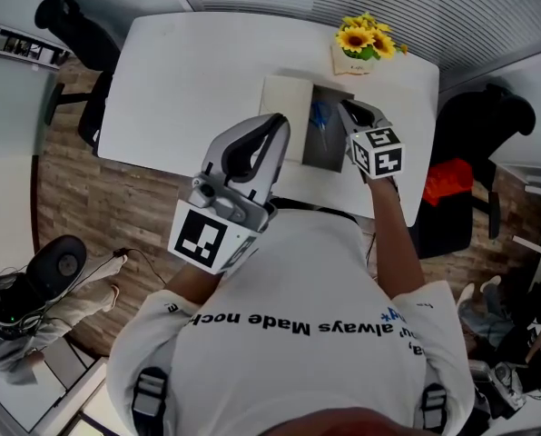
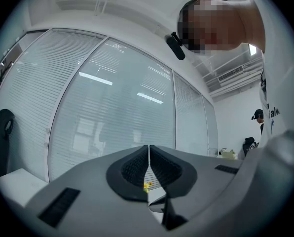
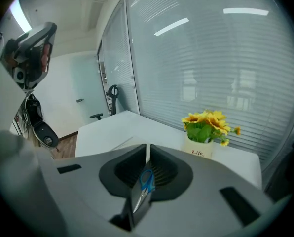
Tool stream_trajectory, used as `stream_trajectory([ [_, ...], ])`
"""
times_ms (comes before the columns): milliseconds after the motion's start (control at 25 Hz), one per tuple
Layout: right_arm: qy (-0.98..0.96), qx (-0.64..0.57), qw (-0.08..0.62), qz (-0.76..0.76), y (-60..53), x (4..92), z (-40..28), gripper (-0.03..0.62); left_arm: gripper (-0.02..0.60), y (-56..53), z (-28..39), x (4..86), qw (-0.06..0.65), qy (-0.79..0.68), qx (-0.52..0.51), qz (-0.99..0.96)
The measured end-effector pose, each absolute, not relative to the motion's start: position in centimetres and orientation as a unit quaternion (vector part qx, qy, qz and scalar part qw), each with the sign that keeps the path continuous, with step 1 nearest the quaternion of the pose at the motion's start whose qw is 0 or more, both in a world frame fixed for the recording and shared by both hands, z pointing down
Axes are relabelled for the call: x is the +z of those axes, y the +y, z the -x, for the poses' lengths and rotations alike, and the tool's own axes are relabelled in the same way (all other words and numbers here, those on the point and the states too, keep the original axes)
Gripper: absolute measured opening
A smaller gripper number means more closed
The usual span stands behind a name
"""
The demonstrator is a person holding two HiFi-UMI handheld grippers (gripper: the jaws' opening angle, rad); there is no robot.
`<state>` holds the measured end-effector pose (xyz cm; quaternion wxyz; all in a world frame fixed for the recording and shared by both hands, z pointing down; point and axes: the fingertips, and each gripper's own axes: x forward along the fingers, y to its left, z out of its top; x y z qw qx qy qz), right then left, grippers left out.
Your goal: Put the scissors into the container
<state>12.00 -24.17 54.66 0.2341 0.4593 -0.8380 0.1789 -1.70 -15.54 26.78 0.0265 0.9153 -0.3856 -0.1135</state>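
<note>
The blue-handled scissors (image 1: 320,116) lie inside the grey hollow of the container (image 1: 332,154) on the white table (image 1: 189,80). My right gripper (image 1: 346,108) hovers just right of them over the container, jaws drawn together with nothing between the pads. In the right gripper view the scissors (image 3: 146,181) show through the gap under the right gripper (image 3: 148,152), lying in the container (image 3: 139,209). My left gripper (image 1: 272,131) is held up near the chest, left of the container. In its own view the left gripper (image 2: 148,157) is shut, empty and aimed at a glass wall.
A pot of sunflowers (image 1: 363,48) stands at the table's far edge behind the container, and the sunflowers (image 3: 203,135) rise ahead of the right jaws. Black office chairs (image 1: 71,16) flank the table; the right chair (image 1: 484,116) carries something red (image 1: 447,180).
</note>
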Motion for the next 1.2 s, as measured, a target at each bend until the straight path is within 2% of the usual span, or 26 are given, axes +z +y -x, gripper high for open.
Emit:
stream_trajectory([
  [160, -0.846, 0.149, 0.219, -0.462, -23.5, 51.7, -12.5, 0.008, 0.023, -15.3, 0.7, 26.7, 0.027, -0.384, -0.111, -0.916],
  [1200, -0.864, 0.034, 0.138, -0.482, -18.0, 36.9, -19.0, 0.007, 0.018, -16.0, -7.7, 27.6, 0.038, -0.364, -0.098, -0.926],
])
